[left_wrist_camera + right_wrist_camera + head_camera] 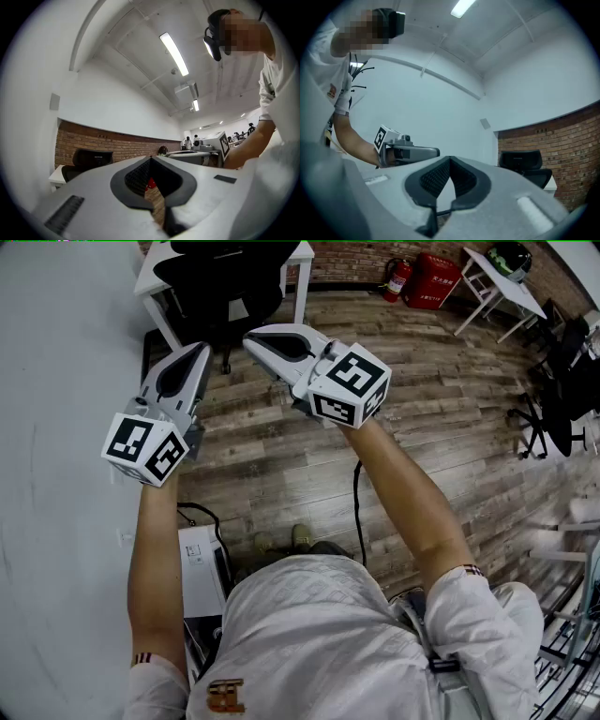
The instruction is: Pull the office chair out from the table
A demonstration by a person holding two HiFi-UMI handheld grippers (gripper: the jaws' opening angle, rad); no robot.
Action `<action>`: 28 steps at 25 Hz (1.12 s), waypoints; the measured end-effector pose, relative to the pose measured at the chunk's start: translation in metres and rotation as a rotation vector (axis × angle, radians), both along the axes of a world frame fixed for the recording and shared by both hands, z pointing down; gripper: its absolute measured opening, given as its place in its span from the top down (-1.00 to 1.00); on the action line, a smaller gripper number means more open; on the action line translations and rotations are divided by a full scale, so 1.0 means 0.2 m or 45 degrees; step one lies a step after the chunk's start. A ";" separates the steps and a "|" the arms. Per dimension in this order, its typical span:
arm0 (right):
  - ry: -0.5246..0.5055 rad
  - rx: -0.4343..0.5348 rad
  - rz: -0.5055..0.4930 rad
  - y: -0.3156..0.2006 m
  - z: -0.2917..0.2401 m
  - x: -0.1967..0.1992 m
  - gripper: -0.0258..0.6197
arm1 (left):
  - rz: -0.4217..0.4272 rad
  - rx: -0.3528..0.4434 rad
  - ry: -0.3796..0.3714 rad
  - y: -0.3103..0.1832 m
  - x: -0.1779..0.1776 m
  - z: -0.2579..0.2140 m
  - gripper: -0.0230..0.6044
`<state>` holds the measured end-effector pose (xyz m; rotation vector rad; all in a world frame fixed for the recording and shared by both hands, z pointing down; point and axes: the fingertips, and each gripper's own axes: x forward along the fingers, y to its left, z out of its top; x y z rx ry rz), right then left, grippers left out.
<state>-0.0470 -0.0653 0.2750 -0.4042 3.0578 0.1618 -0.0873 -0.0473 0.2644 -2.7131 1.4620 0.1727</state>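
The wood floor (422, 409) runs up to a white table (148, 274), with the black office chair (220, 282) tucked under it. The left gripper (203, 350) and right gripper (249, 337) are both clenched on nothing. They point level toward the chair from well short of it, likely an approach.

Wood-plank floor (450, 427) throughout. Brick wall (366, 259) runs along the far side. Against it stand a red fire extinguisher (397, 279) and, just beside it, a red cabinet (433, 281). At far right, a white side table (506, 292) carries a dark rounded item (511, 257), not identifiable. A black cable (357, 512) trails across the floor. A white box (199, 568) sits by the pale wall (56, 381). The ceiling strip light (173, 54) is lit.
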 end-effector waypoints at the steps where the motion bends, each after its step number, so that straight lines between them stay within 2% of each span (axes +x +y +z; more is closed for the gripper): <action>1: -0.001 -0.001 -0.001 0.00 0.00 0.00 0.92 | 0.000 0.000 0.000 0.00 0.00 0.00 0.93; 13: -0.046 -0.027 -0.006 -0.03 0.00 0.11 0.92 | -0.023 0.000 0.006 -0.02 0.06 0.02 0.93; 23: -0.043 0.007 -0.062 -0.11 -0.02 0.23 0.92 | -0.094 0.018 -0.068 -0.12 0.12 -0.02 0.93; 28: -0.054 0.002 -0.064 -0.23 -0.05 0.26 0.92 | -0.133 0.019 -0.066 -0.23 0.08 -0.06 0.93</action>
